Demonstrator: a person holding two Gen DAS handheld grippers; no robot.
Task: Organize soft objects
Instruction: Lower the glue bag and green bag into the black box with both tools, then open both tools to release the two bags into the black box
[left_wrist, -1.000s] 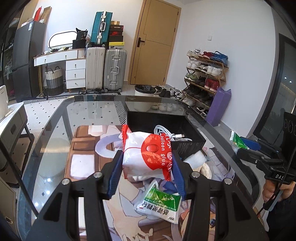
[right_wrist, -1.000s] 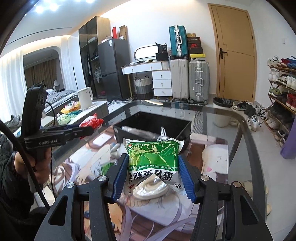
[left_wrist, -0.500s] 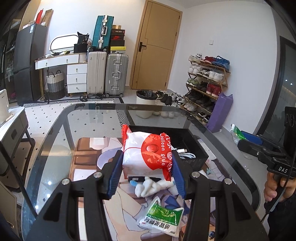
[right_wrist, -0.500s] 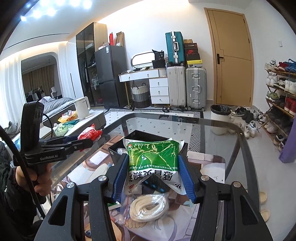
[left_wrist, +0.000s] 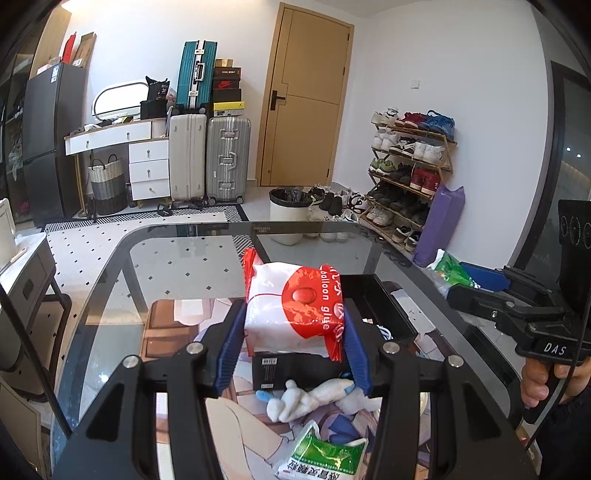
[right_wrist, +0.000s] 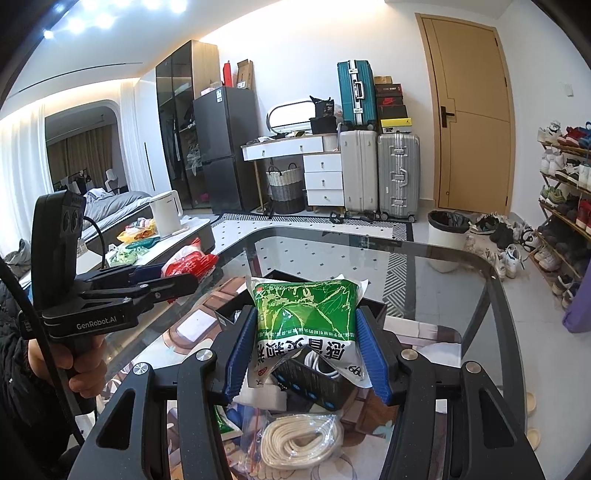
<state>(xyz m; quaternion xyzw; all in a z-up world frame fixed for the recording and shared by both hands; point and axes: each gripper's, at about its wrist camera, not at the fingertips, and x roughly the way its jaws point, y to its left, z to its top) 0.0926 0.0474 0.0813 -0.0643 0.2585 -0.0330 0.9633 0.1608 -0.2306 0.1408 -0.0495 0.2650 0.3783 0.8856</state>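
As gripped, red-white packet (left_wrist: 295, 306) upright.

Far half of glass table (left_wrist: 177, 258) bare, wide passage there. Black bin (left_wrist: 384, 306) blocks centre, open top free. Near side crowded: white plush (left_wrist: 306, 400), green packet (left_wrist: 325, 458), rope coil in bag (right_wrist: 299, 439). Right edge lane along table rim clear.

Two green packets (left_wrist: 322, 457), one red-white packet (left_wrist: 295, 306), one rope coil (right_wrist: 301, 441), one black bin (left_wrist: 384, 306).
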